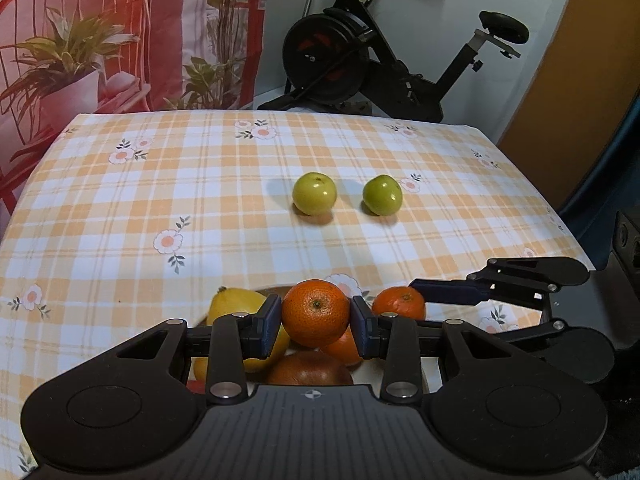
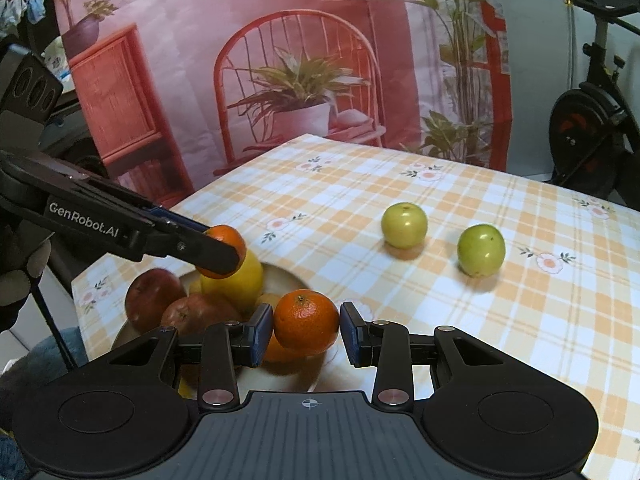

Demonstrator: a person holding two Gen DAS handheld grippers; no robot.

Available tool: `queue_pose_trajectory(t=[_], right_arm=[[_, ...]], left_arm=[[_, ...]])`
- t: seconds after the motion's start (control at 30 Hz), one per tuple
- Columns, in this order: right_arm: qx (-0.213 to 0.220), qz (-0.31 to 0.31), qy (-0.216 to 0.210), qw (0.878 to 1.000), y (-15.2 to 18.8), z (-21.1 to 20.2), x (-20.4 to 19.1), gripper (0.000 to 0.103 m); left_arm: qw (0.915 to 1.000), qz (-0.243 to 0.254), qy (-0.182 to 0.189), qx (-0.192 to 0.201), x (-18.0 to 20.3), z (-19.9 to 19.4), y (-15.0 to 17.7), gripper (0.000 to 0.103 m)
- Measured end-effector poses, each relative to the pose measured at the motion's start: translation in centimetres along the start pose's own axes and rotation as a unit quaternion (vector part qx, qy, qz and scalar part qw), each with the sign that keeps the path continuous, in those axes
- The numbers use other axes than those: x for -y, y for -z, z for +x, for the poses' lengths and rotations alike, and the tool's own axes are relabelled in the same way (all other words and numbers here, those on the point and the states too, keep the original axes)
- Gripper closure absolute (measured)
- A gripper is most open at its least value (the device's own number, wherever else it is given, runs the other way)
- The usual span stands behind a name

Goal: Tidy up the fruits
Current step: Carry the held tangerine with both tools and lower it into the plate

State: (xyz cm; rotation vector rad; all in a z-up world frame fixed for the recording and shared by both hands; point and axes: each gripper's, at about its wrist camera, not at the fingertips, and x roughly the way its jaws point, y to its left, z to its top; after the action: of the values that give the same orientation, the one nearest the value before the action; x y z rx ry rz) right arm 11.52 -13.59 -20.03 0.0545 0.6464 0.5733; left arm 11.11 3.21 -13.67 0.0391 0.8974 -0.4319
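Note:
My left gripper is shut on an orange mandarin, held just above a pale bowl at the table's near edge. My right gripper is shut on a second mandarin over the same bowl. Each gripper shows in the other's view: the right gripper with its mandarin, and the left gripper with its mandarin. In the bowl lie a lemon, two red apples and more orange fruit. Two green fruits rest apart on the checked tablecloth.
An exercise bike stands beyond the table's far edge. A printed backdrop of a chair and plants hangs behind the far left side. A gloved hand holds the left gripper at the left.

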Motion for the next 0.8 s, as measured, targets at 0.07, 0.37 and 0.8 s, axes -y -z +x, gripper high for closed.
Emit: queue_pose_trajectory(t=[0.07, 0.37, 0.8], right_arm=[[-0.005, -0.002, -0.002, 1.0, 0.4, -0.1, -0.4, 0.069], [-0.023, -0.015, -0.015, 1.0, 1.1, 0.2, -1.7, 0.069], [-0.061, -0.032, -0.025, 0.997, 1.7, 1.7, -2.7, 0.069]], left_arm=[[1.0, 0.0, 0.002, 0.0, 0.1, 0.0, 0.3, 0.064], [1.0, -0.004, 0.003, 0.002, -0.2, 0.3, 0.6, 0.064], [1.0, 0.002, 0.007, -0.004, 0.0, 1.8, 0.1, 0.064]])
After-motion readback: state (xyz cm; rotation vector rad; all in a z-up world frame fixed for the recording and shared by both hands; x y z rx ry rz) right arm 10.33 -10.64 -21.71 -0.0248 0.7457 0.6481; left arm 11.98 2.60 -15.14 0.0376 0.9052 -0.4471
